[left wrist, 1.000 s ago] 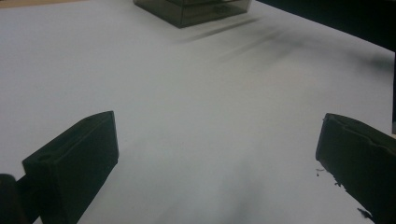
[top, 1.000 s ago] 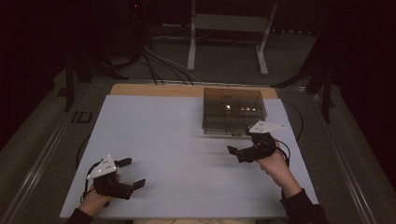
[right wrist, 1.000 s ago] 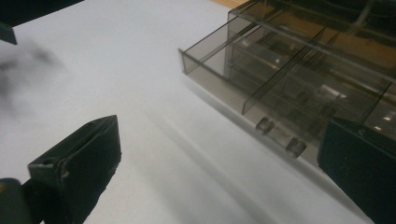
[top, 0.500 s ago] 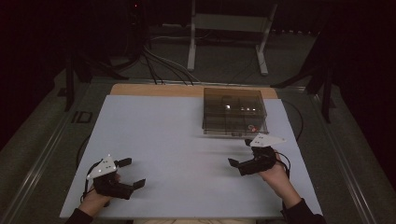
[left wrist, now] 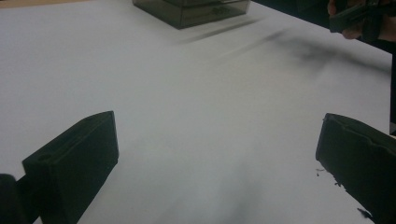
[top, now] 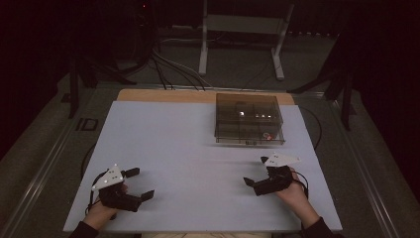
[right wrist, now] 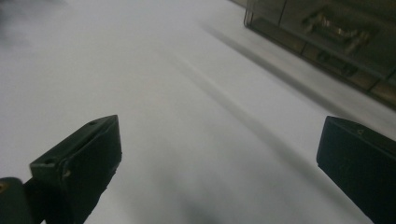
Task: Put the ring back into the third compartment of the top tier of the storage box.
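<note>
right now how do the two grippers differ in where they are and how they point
The left gripper sits at the table's near left corner, far from the box; the right gripper lies nearer the box. The left one points right, the right one points left. Both are open and empty.

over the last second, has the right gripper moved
Yes. The right gripper has pulled back from the clear plastic compartment box toward the person's edge of the white table, and now sits open.
</note>
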The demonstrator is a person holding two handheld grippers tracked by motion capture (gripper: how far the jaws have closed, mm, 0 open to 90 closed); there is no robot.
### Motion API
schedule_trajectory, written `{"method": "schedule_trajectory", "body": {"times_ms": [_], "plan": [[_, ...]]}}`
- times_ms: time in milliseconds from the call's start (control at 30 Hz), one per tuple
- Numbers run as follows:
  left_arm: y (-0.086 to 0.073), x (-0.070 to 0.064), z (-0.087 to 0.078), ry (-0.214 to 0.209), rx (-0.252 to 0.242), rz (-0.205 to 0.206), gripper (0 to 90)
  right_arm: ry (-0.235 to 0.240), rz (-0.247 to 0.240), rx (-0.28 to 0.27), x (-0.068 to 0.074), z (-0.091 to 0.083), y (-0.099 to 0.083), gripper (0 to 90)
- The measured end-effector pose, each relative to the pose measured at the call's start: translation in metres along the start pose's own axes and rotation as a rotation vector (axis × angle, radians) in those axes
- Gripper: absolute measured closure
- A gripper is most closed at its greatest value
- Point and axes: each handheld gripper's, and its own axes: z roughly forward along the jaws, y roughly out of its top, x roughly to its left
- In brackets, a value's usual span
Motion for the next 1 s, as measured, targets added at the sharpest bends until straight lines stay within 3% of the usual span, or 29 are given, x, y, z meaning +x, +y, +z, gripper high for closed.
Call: {"method": "schedule_trajectory", "body": {"times_ms": [133, 400, 600, 833, 867, 1000], "plan": [[0.0, 0.0, 0.0, 0.0, -0.001, -0.002, 0.0, -0.01, -0.006, 0.004, 0.0, -0.001, -0.007, 0.2], [0.0, 0.0, 0.0, -0.002, -0.003, -0.005, 0.0, -0.017, 0.029, -0.018, -0.008, -0.01, -0.015, 0.2], [0.0, 0.001, 0.001, -0.005, -0.001, -0.004, 0.0, -0.063, 0.044, -0.017, -0.012, -0.008, -0.02, 0.2], [0.0, 0.001, 0.001, -0.003, -0.001, -0.003, 0.0, -0.1, 0.038, -0.014, -0.009, -0.006, -0.021, 0.2], [0.0, 0.001, 0.001, -0.003, -0.001, -0.002, 0.0, -0.089, 0.047, -0.014, -0.01, -0.006, -0.02, 0.2], [0.0, 0.0, 0.0, -0.002, -0.001, -0.004, 0.0, -0.128, 0.042, -0.034, -0.008, -0.009, -0.019, 0.2]]}}
